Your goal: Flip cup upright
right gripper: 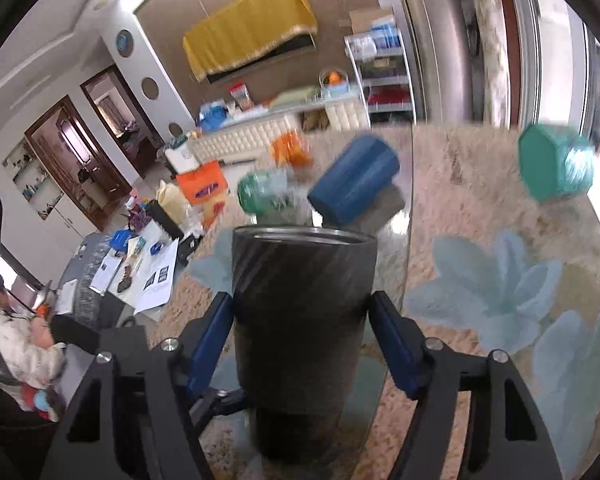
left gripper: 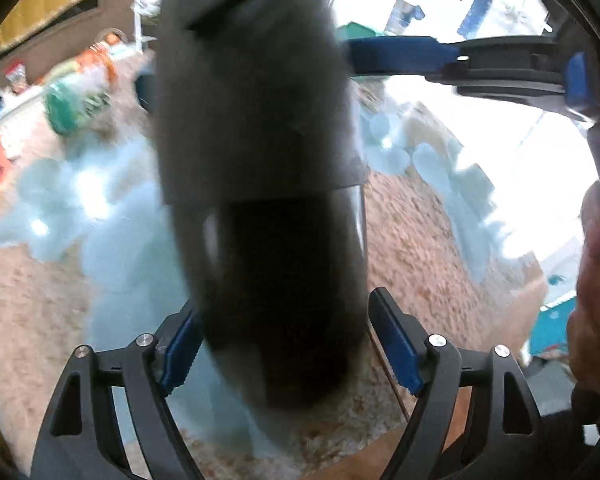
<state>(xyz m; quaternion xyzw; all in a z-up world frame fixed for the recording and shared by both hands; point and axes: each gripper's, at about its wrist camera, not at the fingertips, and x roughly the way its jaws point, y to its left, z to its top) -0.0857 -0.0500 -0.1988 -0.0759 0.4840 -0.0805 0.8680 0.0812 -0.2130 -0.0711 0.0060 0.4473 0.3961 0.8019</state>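
Observation:
A dark grey cup (right gripper: 304,320) stands mouth up between the pads of my right gripper (right gripper: 302,340), its steel rim at the top. The blue pads touch its sides, so the right gripper is shut on it. In the left wrist view the same cup (left gripper: 260,140) fills the centre, blurred, close to the camera. My left gripper (left gripper: 288,344) sits around the cup's lower end; its left pad touches the cup and its right pad stands a little apart. The other gripper's blue pad (left gripper: 400,56) reaches in from the upper right.
A blue cup (right gripper: 356,184) and two green cups (right gripper: 556,164) (right gripper: 260,192) lie tipped on the glass-topped floral table (right gripper: 500,280). An orange pack (right gripper: 292,148) lies farther back. A person's hand (left gripper: 596,300) shows at the right edge. A seated person (right gripper: 16,328) is at far left.

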